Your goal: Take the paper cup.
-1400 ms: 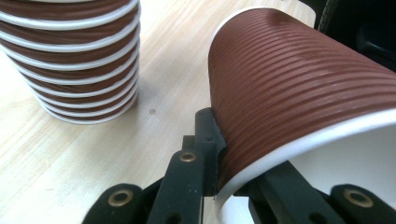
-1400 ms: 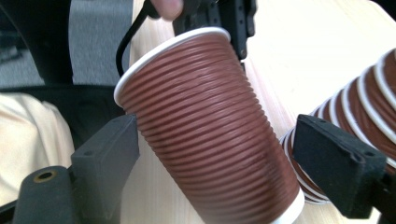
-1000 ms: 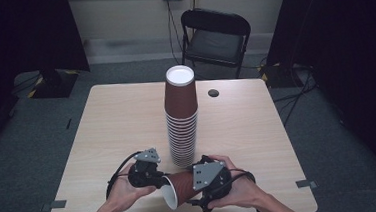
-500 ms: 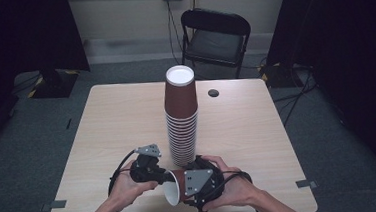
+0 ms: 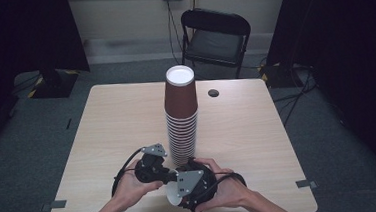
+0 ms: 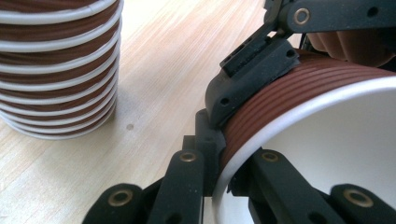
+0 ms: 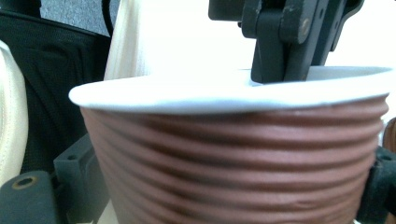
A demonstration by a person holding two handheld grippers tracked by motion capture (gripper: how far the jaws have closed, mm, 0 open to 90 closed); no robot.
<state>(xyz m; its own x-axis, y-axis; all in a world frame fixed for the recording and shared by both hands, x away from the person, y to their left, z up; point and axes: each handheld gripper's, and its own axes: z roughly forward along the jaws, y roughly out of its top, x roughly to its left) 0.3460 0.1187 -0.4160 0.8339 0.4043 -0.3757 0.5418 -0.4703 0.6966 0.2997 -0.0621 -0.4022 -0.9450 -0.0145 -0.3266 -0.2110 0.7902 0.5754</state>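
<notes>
Cup near the bench's front edge: my left gripper pinches its rim, right gripper clamps its body; I'd pull apart steadily.

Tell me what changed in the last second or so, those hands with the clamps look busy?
The two grippers closed in on each other near the table's front edge. The left gripper now pinches the rim of the loose cup with its fingers, one inside and one outside. The right gripper grips the cup's ribbed body. The tall cup stack, the table and the chair stayed put.
</notes>
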